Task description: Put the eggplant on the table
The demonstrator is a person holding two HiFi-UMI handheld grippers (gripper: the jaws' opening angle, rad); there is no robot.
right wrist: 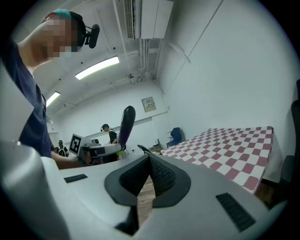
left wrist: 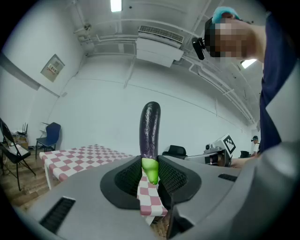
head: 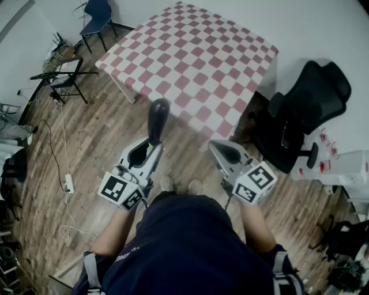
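A dark purple eggplant (head: 157, 120) stands upright in my left gripper (head: 151, 148), which is shut on its green stem end (left wrist: 150, 169). In the left gripper view the eggplant (left wrist: 150, 131) rises straight up from between the jaws. It also shows in the right gripper view as a dark eggplant (right wrist: 125, 125) at the left. My right gripper (head: 218, 148) is shut with nothing between its jaws, to the right of the left one. Both are held over the wooden floor, just short of the near corner of the red-and-white checked table (head: 196, 57).
A black office chair (head: 305, 109) stands right of the table. A blue chair (head: 97, 16) and a black stand (head: 60, 75) are at the far left. Cables (head: 63, 173) lie on the floor at left. Other people stand far off in the right gripper view.
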